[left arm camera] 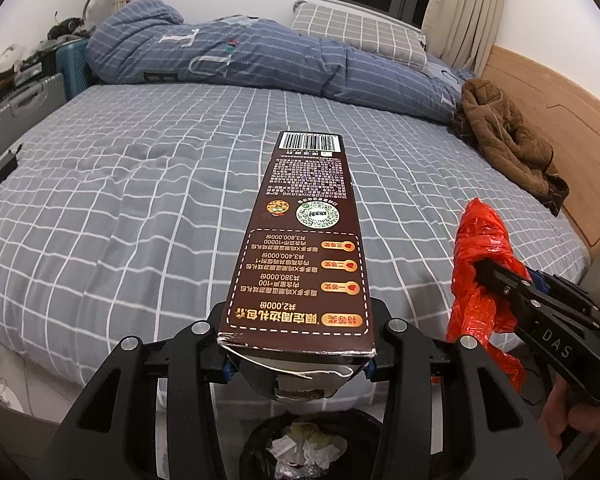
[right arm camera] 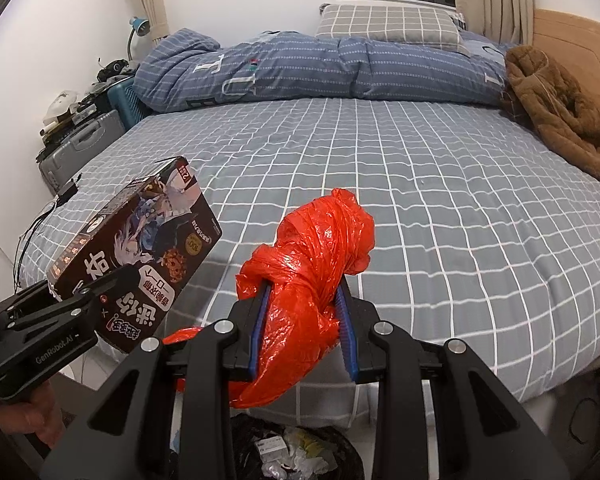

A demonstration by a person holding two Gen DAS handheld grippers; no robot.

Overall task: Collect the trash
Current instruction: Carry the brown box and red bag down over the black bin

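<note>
One long brown cardboard snack box (left arm camera: 304, 240), one crumpled red plastic bag (right arm camera: 316, 280), one black-lined trash bin (left arm camera: 312, 444), two black grippers, one grey checked pillow (left arm camera: 360, 36), one brown fleece jacket (left arm camera: 508, 140)

even indoor light, sharp focus, soft shadows, heavy fisheye bending, dark corners.

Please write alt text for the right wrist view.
The right gripper clamps a crumpled red plastic bag above a trash bin beside a bed. At left, the left gripper holds a brown snack box.
</note>
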